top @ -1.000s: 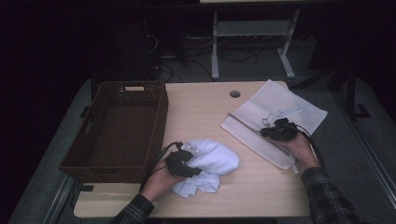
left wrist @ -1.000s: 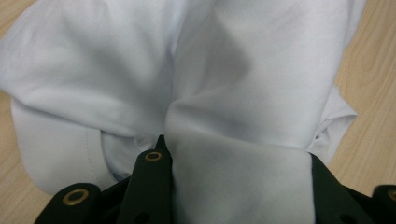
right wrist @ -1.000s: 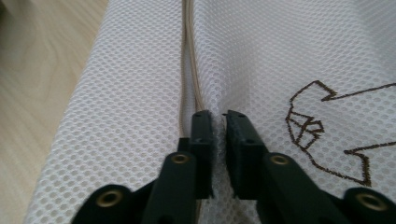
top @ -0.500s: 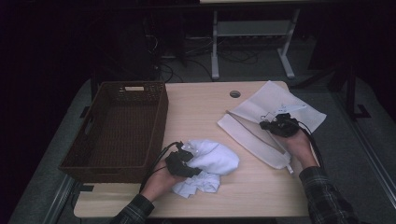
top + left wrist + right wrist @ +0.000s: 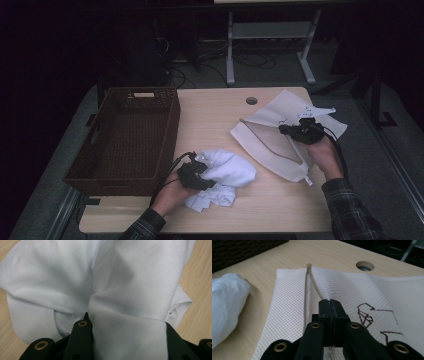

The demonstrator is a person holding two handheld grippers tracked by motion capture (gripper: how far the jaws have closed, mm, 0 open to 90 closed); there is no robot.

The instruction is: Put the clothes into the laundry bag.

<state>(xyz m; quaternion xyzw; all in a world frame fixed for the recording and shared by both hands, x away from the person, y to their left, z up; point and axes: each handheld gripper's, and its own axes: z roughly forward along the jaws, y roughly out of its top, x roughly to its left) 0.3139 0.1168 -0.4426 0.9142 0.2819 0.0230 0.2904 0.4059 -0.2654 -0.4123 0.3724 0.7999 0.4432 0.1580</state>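
A crumpled white garment (image 5: 227,170) lies near the table's front edge. My left gripper (image 5: 197,175) is shut on a thick fold of it; in the left gripper view the white cloth (image 5: 125,290) bulges between the two black jaws (image 5: 127,322). A white mesh bag (image 5: 270,145) with a zip edge and brown embroidery lies at the right. My right gripper (image 5: 285,129) is shut on the bag's upper mesh layer (image 5: 362,287) beside the zip and holds it raised off the table, jaws (image 5: 329,305) pressed together.
A dark brown wicker basket (image 5: 130,135) stands at the table's left side, nothing visible inside. A round cable hole (image 5: 252,100) sits near the far edge. Bare wood lies between the garment and the bag. A desk frame and cables stand on the floor behind.
My right gripper has risen and pulled the bag's upper layer up with it, opening a gap at the zip edge. The left hand and the garment have stayed in place.
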